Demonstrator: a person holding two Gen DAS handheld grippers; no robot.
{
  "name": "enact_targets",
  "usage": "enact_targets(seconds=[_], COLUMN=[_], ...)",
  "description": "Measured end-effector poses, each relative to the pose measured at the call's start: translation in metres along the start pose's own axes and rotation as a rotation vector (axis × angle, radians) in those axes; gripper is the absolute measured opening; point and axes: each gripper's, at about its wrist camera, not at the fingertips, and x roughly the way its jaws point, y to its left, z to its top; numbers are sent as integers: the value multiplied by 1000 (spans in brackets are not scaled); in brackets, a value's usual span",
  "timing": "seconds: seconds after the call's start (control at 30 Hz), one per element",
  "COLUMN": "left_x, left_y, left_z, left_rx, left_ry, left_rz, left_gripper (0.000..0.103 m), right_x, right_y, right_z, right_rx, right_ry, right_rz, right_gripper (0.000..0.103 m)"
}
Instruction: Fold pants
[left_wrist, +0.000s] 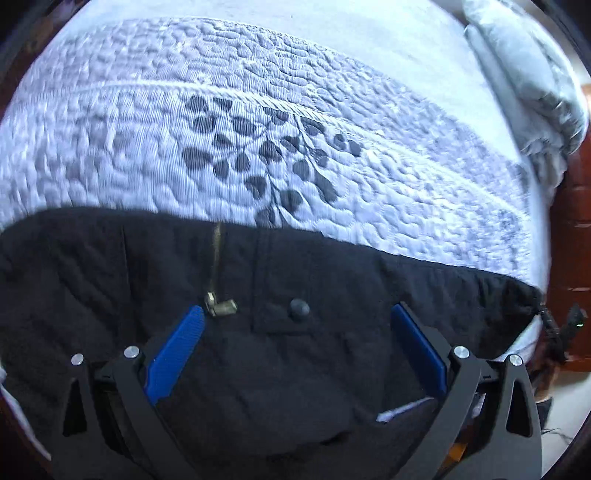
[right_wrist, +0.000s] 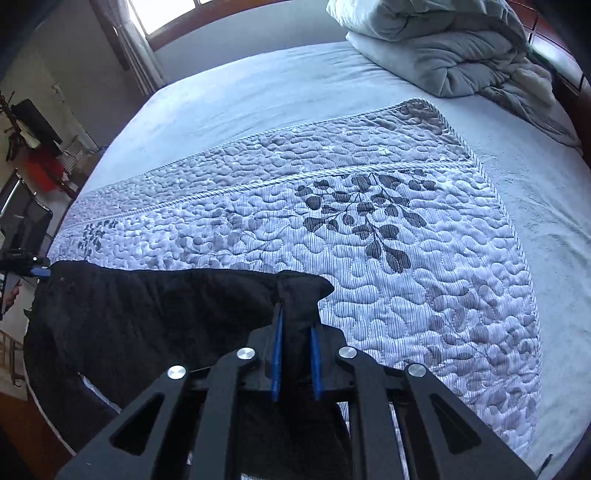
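The pants are black, thick and limp; they lie along the near edge of the bed, on the quilted coverlet. The waist end, with zipper pull and button, lies under the left tool, whose jaws stand wide apart with nothing clamped. The right tool is clenched on a bunched fold of the cloth, pads pressing both sides.

Handling, as a judgement: the fabric is soft and will sag and drape when lifted; it appears moderately heavy, not slippery, not fragile. Grip at seamed, layered edges such as the waistband or hems, where the cloth is thickest. Avoid clamping on the zipper pull.
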Motion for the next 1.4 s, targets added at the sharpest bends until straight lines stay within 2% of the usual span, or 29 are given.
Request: enact_targets(seconds=[0.1,0.17,0.23,0.3,0.4,0.43,0.57,0.67,0.9,1.0,1.07,1.2,1.37,1.4], left_x=[8,16,23,27,31,34,57,74,100,104,97,84,63,45], left_y=[-10,-24,-30,-32,-36,-39,-53,-54,-58,-61,-56,-44,-40,-27], left_z=[13,17,20,23,31,33,33,37,28,15,10,12,-24,-40], left_rx=[95,254,370,418,455,478,602,634,728,759,757,741,790,790], left_ry=[32,62,101,127,176,196,273,311,306,289,265,244,173,157], left_rz=[83,172,238,220,78,57,88,129,174,192,201,180,154,142], left_gripper=[100,100,100,100,100,100,100,100,97,84,66,47,20,18], right_x=[6,9,11,14,22,24,31,33,34,35,36,39,37,35], right_y=[-3,-6,-7,-8,-10,-11,-14,-14,-15,-14,-15,-22,-22,-22], right_z=[-3,-4,-5,-5,-6,-6,-8,-9,-8,-10,-11,-12,-15,-15], right_rx=[-5,-9,-11,-9,1,5,25,26,27,31,36,82,91,91], right_ry=[4,7,9,9,15,19,24,23,25,23,21,18,11,7], right_rz=[-5,-4,-1,1,-6,-10,-12,-14,-18,-27,-27,-8,-6,-2], right_gripper=[12,12,12,12,12,12,12,12,12,12,12,12,12,12])
